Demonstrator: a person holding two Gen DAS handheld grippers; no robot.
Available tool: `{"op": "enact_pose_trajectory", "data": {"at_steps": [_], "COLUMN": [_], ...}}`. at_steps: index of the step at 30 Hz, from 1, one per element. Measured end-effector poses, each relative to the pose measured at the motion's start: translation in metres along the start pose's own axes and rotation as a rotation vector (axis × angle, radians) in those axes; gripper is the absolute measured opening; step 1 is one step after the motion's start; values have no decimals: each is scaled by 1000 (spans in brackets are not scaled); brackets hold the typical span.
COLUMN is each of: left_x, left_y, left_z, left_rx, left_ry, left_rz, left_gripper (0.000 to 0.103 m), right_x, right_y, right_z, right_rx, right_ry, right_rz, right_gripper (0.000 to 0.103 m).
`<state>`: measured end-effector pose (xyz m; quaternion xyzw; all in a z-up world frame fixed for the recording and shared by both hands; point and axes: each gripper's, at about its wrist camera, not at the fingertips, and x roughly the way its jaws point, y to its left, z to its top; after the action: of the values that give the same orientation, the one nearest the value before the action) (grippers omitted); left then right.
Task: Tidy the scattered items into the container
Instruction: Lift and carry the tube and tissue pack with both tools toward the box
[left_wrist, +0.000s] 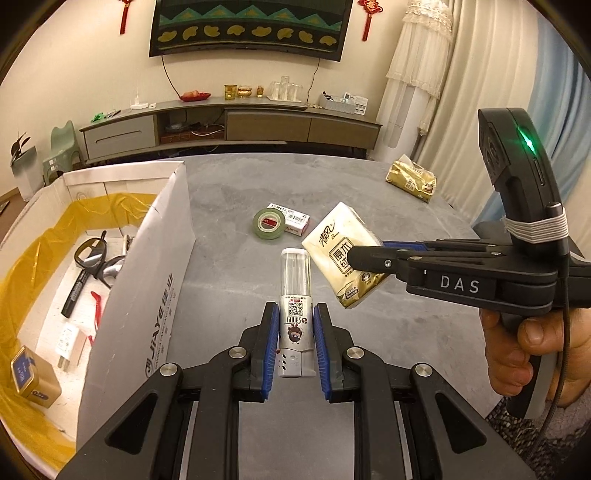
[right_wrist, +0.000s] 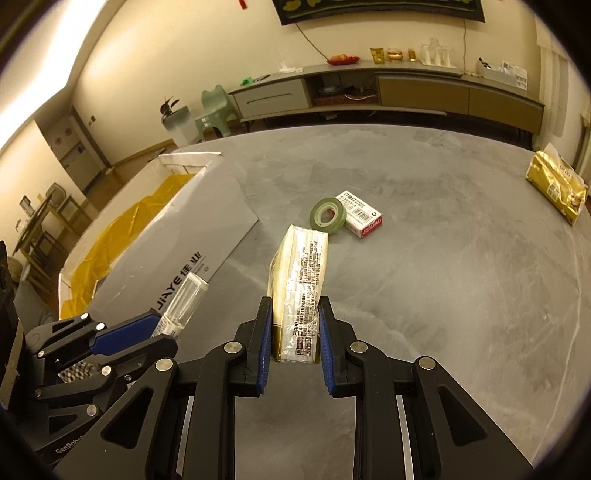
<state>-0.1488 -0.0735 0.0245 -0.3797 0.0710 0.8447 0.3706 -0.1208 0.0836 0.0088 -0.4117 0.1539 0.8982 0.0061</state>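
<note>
I am at a big grey table in a room with a long low cabinet by the far wall. On the left of the table sits one white box with yellow plastic inside. In the box I can see glasses, one black pen, one white plug and one small gold tin.

My left gripper points forward above the table and squeezes one little clear bottle. My right gripper is lifted up, with my hand around its handle. It squeezes one tissue pack.

Past them, one green tape roll touches one small red and white box on the table. One gold bag lies far to the right.
</note>
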Motion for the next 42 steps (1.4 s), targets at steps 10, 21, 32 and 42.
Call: {"op": "enact_pose_trajectory", "data": {"at_steps": [10,21,32,42], "left_x": [-22,-39,-54,-68], "left_y": [-9,-15,-11,1], "left_z": [-4,-6,-9,-9], "left_rx": [17,28,13,-17], "left_ry": [-15,-34,-51,-77], "left_rz": [18,24,14,9], "left_gripper": [20,20,20,20], "right_x": [-21,-32,-36,-41], "right_y": [6,11,17,33], "right_z": [-9,-17,-26,-31], "right_rx": [1,-1,4,-10], "right_ry": [-28,-37,-34,-31], "right_rz": [27,46,64,88], "right_gripper": [24,24,24,24]}}
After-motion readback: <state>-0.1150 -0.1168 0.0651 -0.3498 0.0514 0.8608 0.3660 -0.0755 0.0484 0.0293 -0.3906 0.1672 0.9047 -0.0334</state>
